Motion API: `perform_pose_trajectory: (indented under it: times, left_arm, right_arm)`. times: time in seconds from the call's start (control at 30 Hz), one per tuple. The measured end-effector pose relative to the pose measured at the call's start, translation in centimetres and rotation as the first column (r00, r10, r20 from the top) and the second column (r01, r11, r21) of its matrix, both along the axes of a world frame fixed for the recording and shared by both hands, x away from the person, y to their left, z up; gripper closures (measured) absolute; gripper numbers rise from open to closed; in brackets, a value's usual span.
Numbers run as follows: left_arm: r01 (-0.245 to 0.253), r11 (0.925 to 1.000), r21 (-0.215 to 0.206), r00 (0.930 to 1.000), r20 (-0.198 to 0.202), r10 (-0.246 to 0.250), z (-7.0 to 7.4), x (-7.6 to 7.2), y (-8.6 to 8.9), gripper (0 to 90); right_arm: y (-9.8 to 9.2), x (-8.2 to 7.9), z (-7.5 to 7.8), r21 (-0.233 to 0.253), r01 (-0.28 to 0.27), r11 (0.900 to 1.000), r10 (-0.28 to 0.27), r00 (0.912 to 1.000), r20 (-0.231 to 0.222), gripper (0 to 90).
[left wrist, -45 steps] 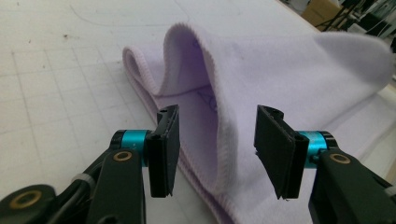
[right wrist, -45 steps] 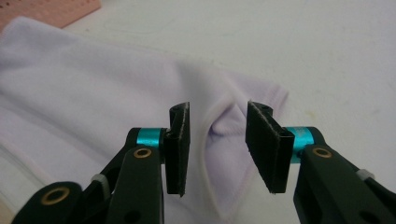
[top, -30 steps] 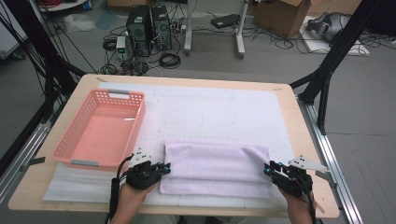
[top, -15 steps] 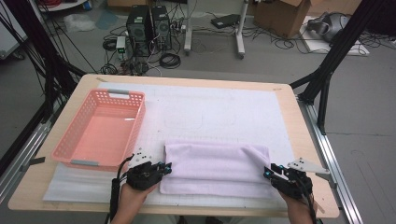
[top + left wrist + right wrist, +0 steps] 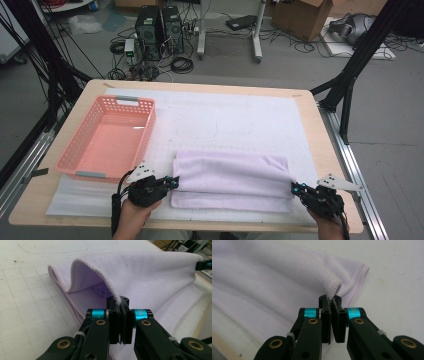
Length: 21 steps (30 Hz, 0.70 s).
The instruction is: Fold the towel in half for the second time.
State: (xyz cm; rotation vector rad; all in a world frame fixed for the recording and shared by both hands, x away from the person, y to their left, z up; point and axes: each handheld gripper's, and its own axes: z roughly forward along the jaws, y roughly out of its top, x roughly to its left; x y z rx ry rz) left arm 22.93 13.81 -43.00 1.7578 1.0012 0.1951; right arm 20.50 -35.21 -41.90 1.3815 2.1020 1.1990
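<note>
A lilac towel [image 5: 231, 180] lay folded lengthwise on the near half of the desk [image 5: 320, 135], resting on the white gridded mat [image 5: 225, 120] that covered most of the top. It stretched left to right, its near edge close to the front of the mat.

The left hand-held gripper [image 5: 172, 181] was at the towel's left end, jaws closed tight on the hemmed edge of the upper layer. In the left gripper view that edge [image 5: 110, 287] was lifted off the layers beneath, so the fold gaped open and a small printed figure [image 5: 102, 292] showed on the inner face. The person's left hand [image 5: 132, 220] came in from the near edge behind it.

The right hand-held gripper [image 5: 295, 189] was at the towel's near right corner, and its jaws too were clamped shut on cloth: in the right gripper view the fabric bunched into a small pucker [image 5: 334, 288] just where the tips met, with the stitched hem [image 5: 359, 277] curling past to the right.

A pink plastic basket [image 5: 80, 145] sat on the left part of the desk, just left of the towel and a little farther back, not touching it.
</note>
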Motion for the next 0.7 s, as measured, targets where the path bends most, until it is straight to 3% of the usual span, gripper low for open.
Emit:
perform_pose_trajectory:
  times: [0.13,0.27,0.33,0.37,0.4,0.43,0.57,0.7]
  left_arm:
    - [0.037,0.9993,-0.004,0.9993,-0.006,-0.037,0.0,-1.2,0.8,86.8]
    - [0.082,0.9964,0.020,0.9959,-0.039,-0.081,-0.6,-2.2,1.1,84.4]
    - [0.087,0.9961,0.016,0.9935,-0.075,-0.086,-0.6,-2.4,1.2,73.2]
    - [0.081,0.9967,0.008,0.9931,-0.085,-0.080,-0.6,-2.3,1.3,62.0]
    - [0.063,0.9980,0.000,0.9942,-0.087,-0.063,-0.4,-2.2,1.5,52.7]
    - [0.050,0.9987,-0.012,0.9955,-0.080,-0.051,-0.2,-2.0,1.6,48.2]
    - [-0.010,0.9987,-0.050,0.9987,-0.051,0.007,0.6,-0.8,1.8,44.0]
    - [-0.055,0.9982,-0.026,0.9978,-0.038,0.054,0.5,0.3,1.5,44.3]
  right_arm:
    - [-0.9,-1.1,0.5,0.038,-0.030,0.999,0.029,0.9996,0.002,86.8]
    - [-1.2,-2.3,0.2,0.032,-0.068,0.997,0.070,0.9958,-0.058,86.5]
    - [-1.4,-2.6,0.0,0.023,-0.070,0.997,0.072,0.9928,-0.096,81.6]
    - [-1.5,-2.7,-0.1,0.021,-0.060,0.998,0.062,0.9933,-0.098,72.5]
    - [-1.8,-2.8,0.0,0.027,-0.031,0.999,0.034,0.9953,-0.090,62.2]
    - [-2.1,-2.8,0.3,0.042,-0.003,0.999,0.006,0.9970,-0.077,60.4]
    - [-2.6,-2.4,1.1,0.056,0.050,0.997,-0.050,0.9988,0.001,55.7]
    - [-1.6,-1.1,0.6,0.017,0.043,0.999,-0.043,0.9990,0.012,56.0]
